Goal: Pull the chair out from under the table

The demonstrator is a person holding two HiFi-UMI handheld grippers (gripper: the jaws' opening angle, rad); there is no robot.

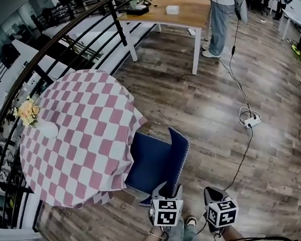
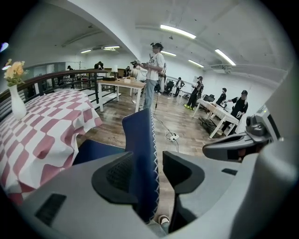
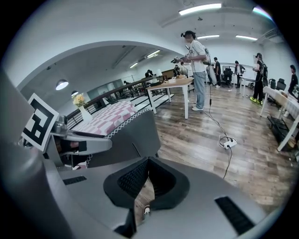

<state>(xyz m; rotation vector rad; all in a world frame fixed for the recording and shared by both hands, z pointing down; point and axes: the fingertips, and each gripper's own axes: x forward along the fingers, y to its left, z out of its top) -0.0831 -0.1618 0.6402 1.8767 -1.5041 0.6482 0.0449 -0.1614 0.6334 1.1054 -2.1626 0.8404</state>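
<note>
Left tool (image 2: 156, 164) gapes astride chair back (image 2: 140, 140); right tool (image 3: 147, 179) closed.

Wood-plank floor (image 1: 191, 102) throughout — a curved black railing (image 1: 69, 37) along one side, a white-legged wooden desk (image 1: 179, 13) beyond, a power strip (image 1: 252, 121) on its cable, strip lights (image 2: 177, 31) on the white ceiling (image 2: 135, 14)

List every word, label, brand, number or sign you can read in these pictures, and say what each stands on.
None can be read.
The marker cubes carry only black-and-white square patterns, no letters or digits.
Any print on the things on the far wooden table is too small to read.
</note>
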